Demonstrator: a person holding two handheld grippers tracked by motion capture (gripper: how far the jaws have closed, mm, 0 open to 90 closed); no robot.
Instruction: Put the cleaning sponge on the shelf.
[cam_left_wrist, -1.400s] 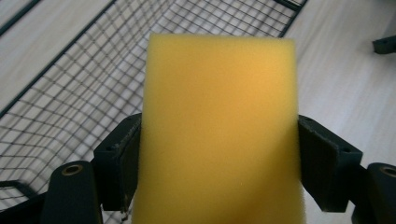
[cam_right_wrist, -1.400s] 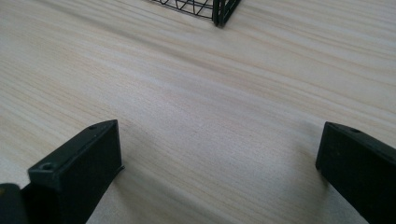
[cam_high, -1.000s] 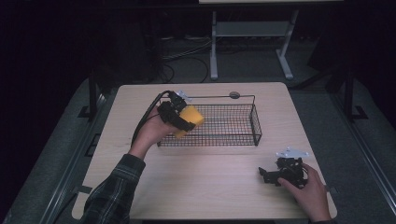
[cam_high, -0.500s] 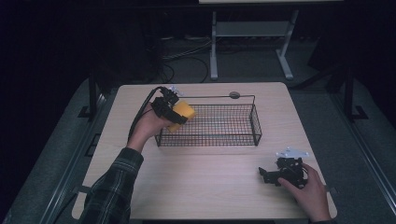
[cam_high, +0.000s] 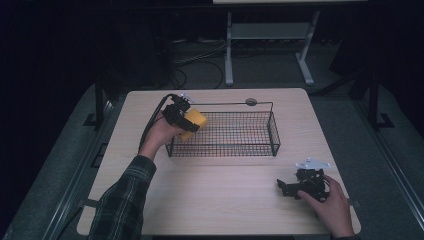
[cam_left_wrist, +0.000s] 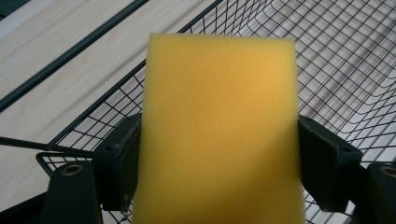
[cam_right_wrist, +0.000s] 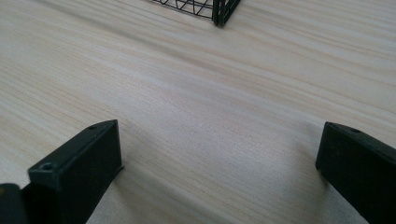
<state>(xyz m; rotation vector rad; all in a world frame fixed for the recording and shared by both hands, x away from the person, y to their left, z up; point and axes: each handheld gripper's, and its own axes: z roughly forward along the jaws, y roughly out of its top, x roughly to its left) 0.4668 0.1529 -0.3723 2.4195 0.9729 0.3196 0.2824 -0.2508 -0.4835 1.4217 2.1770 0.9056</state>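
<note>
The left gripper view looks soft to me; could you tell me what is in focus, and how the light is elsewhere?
Left gripper view: the sponge is blurred, the basket mesh behind sharper. High view: lit table, dark surroundings. Right gripper view: even light, faint shadows.

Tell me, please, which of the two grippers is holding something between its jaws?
The left gripper, at the wire basket's left end: its jaws clamp a yellow sponge. The right gripper rests on the table, jaws apart.
</note>
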